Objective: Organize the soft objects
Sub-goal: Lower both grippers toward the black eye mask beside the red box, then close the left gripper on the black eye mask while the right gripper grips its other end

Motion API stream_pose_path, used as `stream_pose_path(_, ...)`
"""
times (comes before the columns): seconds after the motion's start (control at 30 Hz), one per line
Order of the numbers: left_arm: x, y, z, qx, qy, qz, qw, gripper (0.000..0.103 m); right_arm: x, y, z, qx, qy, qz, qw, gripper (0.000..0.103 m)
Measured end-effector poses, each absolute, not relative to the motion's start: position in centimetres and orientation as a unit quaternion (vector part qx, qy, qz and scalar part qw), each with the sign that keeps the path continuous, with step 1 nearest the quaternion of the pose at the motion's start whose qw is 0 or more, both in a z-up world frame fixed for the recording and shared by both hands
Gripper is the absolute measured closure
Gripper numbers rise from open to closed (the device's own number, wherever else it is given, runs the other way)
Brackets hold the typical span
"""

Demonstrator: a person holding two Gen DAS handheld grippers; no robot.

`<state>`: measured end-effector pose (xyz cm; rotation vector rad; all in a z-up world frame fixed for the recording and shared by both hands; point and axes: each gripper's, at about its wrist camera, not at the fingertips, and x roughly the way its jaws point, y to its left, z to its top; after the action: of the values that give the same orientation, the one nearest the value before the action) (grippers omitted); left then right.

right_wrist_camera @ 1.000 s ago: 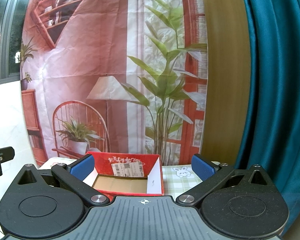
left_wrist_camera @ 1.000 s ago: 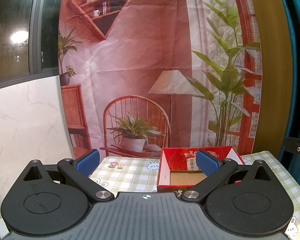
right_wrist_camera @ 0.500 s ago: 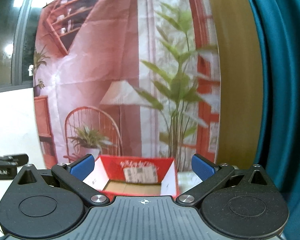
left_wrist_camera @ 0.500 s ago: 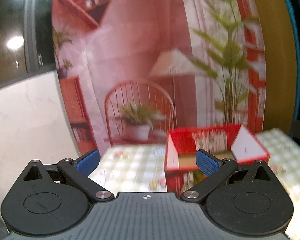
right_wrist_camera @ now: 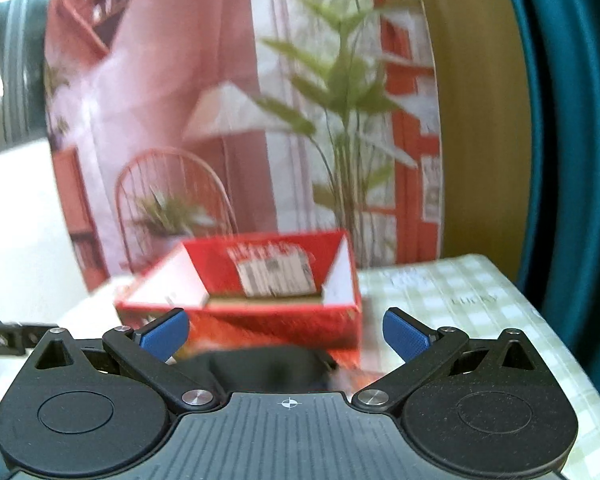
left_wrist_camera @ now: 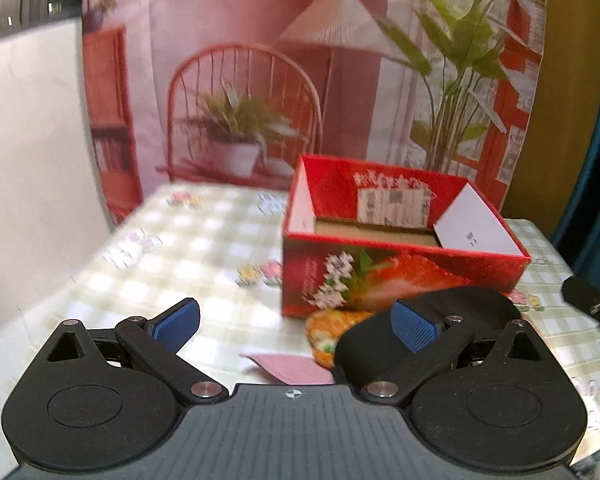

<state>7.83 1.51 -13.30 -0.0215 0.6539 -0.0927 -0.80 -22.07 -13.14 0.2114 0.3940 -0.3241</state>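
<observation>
Left wrist view: my left gripper has its jaws spread wide and empty, blue pads apart above the checked tablecloth. Just past the right pad lies a black soft object, beside an orange patterned soft item and a pink flat piece; the black one's long axis seems to run left to right, though blur makes that uncertain. Behind them, touching or nearly so, the open red box sits with its long side facing me. On the right wrist view, my right gripper is likewise wide open, holding nothing, with the black soft object lying crosswise between its fingers and the red box just behind it.
</observation>
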Motion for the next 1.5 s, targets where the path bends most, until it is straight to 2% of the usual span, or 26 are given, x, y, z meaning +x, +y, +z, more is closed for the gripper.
stream_pose_path(0.17,9.3,1.2,-15.5,-0.025,0.357,-0.047,0.933,0.003,0.5,-23.8,-15.1,0.106,0.212,-0.175,0.956,0.000)
stream_pose_path(0.33,10.8,1.5,-17.9,-0.072,0.405,-0.076,0.908,0.016,2.0,-24.8,-16.7,0.098,0.223,-0.147,0.959,0.002)
stream_pose_path(0.43,11.2,1.7,-18.9,-0.092,0.420,-0.086,0.899,0.022,3.6,-24.3,-17.5,0.067,0.243,-0.125,0.960,0.015)
stream_pose_path(0.5,11.3,1.8,-19.3,-0.109,0.425,-0.096,0.893,0.028,4.5,-23.8,-18.0,0.051,0.257,-0.117,0.958,0.029)
stream_pose_path(0.57,11.5,1.9,-19.5,-0.128,0.429,-0.111,0.887,0.038,5.1,-23.5,-18.7,0.045,0.272,-0.104,0.956,0.033)
stream_pose_path(0.67,11.9,1.9,-20.2,-0.152,0.443,-0.128,0.874,0.040,5.4,-23.3,-19.6,0.051,0.288,-0.090,0.952,0.036)
stream_pose_path(1.03,14.1,1.9,-21.9,-0.230,0.469,-0.127,0.843,0.041,5.4,-23.6,-21.1,0.083,0.305,-0.075,0.946,0.037)
stream_pose_path(1.13,14.1,1.5,-21.5,-0.211,0.457,-0.128,0.855,0.057,5.5,-23.7,-21.1,0.087,0.307,-0.072,0.945,0.037)
stream_pose_path(1.2,14.0,1.1,-20.9,-0.181,0.445,-0.125,0.868,0.071,5.5,-23.9,-21.0,0.091,0.308,-0.073,0.944,0.037)
stream_pose_path(1.33,14.2,0.9,-20.3,-0.156,0.423,-0.124,0.884,0.074,5.8,-24.7,-20.8,0.112,0.309,-0.074,0.941,0.034)
stream_pose_path(1.4,14.5,0.6,-20.2,-0.142,0.413,-0.120,0.891,0.074,6.0,-25.3,-20.7,0.121,0.307,-0.080,0.941,0.026)
stream_pose_path(1.5,14.7,0.5,-20.1,-0.134,0.406,-0.118,0.896,0.074,6.5,-26.5,-20.4,0.146,0.306,-0.078,0.937,0.025)
